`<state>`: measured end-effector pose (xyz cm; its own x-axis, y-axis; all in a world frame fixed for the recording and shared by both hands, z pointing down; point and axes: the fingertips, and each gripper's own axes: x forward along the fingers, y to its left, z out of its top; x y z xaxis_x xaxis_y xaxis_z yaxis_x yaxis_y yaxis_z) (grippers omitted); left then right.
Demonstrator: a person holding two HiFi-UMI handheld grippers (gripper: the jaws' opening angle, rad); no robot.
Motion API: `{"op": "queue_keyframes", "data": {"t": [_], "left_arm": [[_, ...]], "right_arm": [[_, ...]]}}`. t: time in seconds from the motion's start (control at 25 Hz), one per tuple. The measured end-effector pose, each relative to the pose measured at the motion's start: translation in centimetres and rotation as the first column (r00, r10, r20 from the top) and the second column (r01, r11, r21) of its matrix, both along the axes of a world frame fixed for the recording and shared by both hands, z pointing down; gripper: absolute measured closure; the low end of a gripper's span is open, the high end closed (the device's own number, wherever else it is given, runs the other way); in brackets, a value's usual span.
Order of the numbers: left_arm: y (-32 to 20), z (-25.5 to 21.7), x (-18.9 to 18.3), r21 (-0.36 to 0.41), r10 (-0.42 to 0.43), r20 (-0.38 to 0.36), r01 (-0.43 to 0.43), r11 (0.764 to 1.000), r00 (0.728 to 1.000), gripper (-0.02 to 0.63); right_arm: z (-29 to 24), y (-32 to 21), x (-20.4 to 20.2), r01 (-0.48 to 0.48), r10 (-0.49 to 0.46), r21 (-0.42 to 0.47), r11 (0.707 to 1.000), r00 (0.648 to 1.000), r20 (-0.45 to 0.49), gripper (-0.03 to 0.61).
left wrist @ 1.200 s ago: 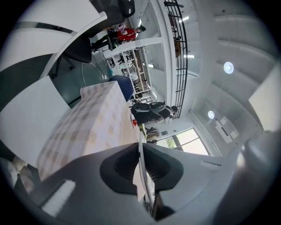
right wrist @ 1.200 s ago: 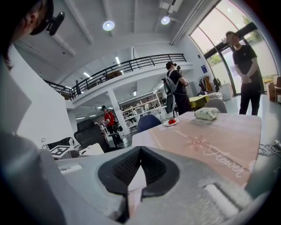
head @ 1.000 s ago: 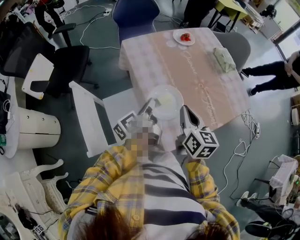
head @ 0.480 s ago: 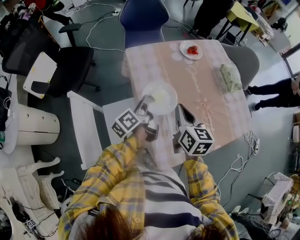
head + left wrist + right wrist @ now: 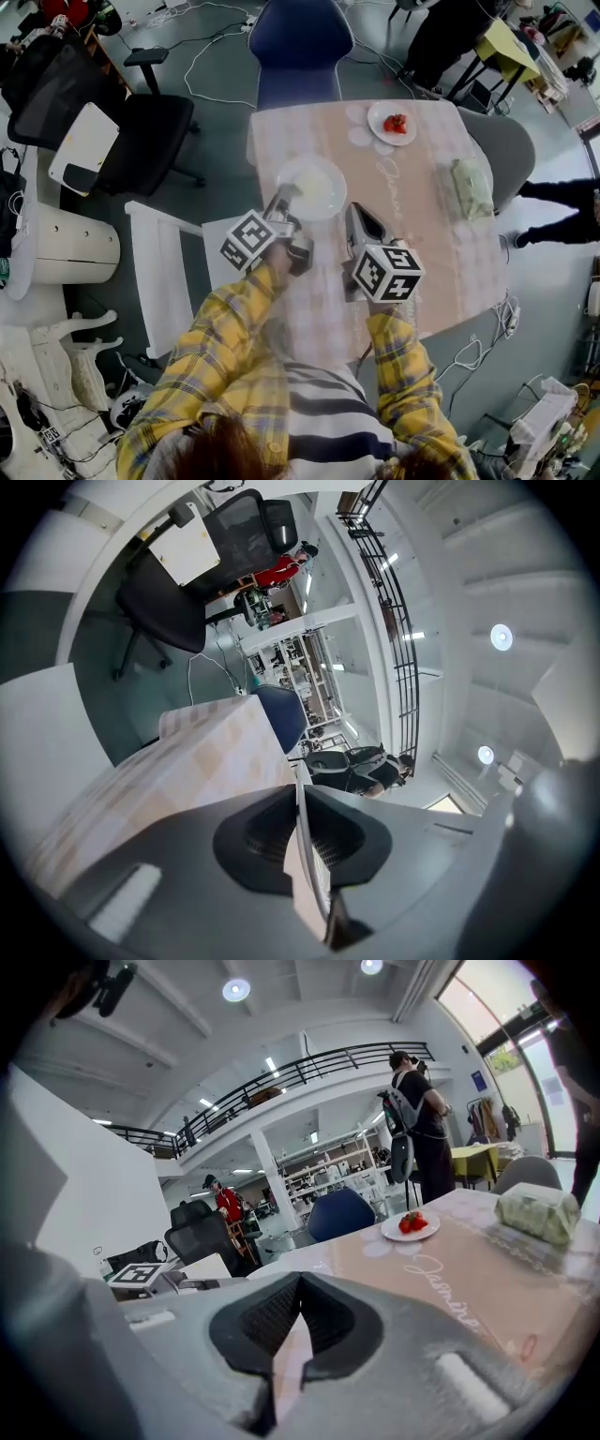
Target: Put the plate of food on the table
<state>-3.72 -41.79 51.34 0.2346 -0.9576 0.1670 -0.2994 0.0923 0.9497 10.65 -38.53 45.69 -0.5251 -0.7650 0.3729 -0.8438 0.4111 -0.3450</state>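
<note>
**Head view, centre of frame.** The left gripper (image 5: 287, 201) pinches the near rim of a white plate of food (image 5: 314, 186), which carries a pale portion. The plate lies over the near-left part of the table (image 5: 427, 234). Whether its base already touches the checked tablecloth cannot be told.

**Left gripper view.** The plate's rim appears edge-on, clamped between the two pads.

**Right gripper.** The right gripper (image 5: 353, 212) sits just right of the plate and clear of it. Its jaws are pressed together on nothing.

**Upper right of the table.** A small plate of red fruit (image 5: 394, 122) and a pale green bundle (image 5: 472, 187) stand here. A blue chair (image 5: 300, 47) stands at the far edge.

**Handling.** The plate is judged stiff, smooth and breakable. Held by one rim pinch, it would tend to tip and shed its food, so it should be kept level and lowered gently. The rim is the natural hold, best taken at two opposite points.
</note>
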Motion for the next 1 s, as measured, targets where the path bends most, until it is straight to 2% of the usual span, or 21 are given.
{"op": "queue_keyframes", "data": {"t": [0.48, 0.64, 1.0], "left_arm": [[-8.3, 2.4, -2.5, -0.03, -0.089, 0.061, 0.09, 0.995, 0.994, 0.598], [-10.0, 2.6, -2.9, -0.03, -0.089, 0.095, 0.093, 0.995, 0.991, 0.598], [-12.9, 3.8, -3.0, -0.089, -0.072, 0.173, 0.088, 0.992, 0.982, 0.596]], "right_arm": [[3.0, -5.4, -2.3, 0.055, -0.054, -0.048, 0.997, 0.998, 0.019, 0.581], [3.6, -7.4, -2.5, 0.058, -0.059, -0.044, 0.997, 0.998, -0.005, 0.582], [5.5, -10.9, -3.4, 0.067, -0.069, -0.079, 0.995, 0.997, -0.023, 0.581]]}}
